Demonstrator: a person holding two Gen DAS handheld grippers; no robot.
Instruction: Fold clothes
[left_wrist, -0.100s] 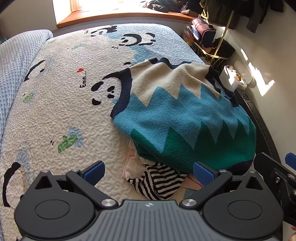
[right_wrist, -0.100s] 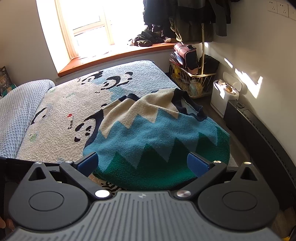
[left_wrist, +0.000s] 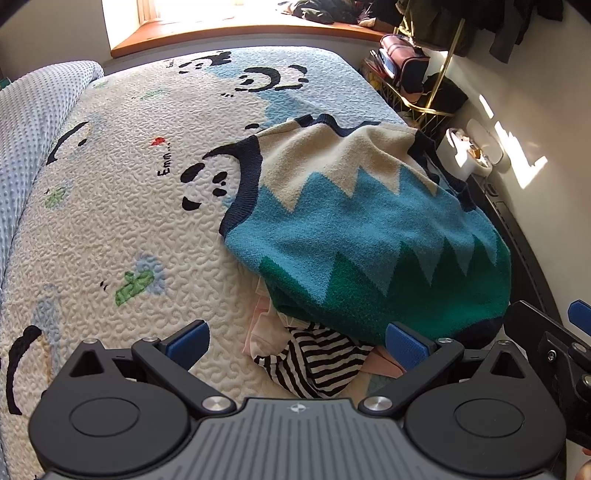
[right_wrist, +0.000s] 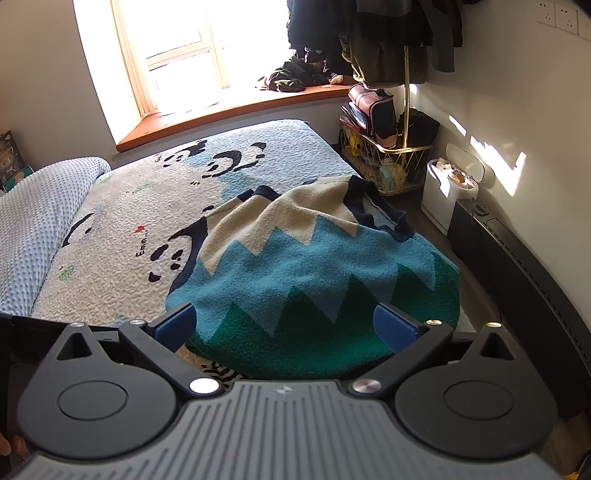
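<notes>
A knitted sweater (left_wrist: 362, 229) in cream, blue and green zigzag bands with navy trim lies heaped on the bed's right side; it also shows in the right wrist view (right_wrist: 314, 273). It covers a pile of other clothes: a black-and-white striped garment (left_wrist: 314, 362) and pale pink cloth (left_wrist: 262, 325) stick out at the near edge. My left gripper (left_wrist: 295, 343) is open and empty, hovering over the striped garment. My right gripper (right_wrist: 284, 325) is open and empty above the sweater's green hem; part of it shows in the left wrist view (left_wrist: 554, 339).
The bed has a quilted panda-print cover (left_wrist: 147, 229) and a light blue dotted blanket (left_wrist: 33, 129) on the left. A gold wire basket with bags (right_wrist: 384, 155), a white bin (right_wrist: 447, 184) and a black unit (right_wrist: 517, 266) stand along the right wall. A window sill (right_wrist: 240, 110) lies beyond.
</notes>
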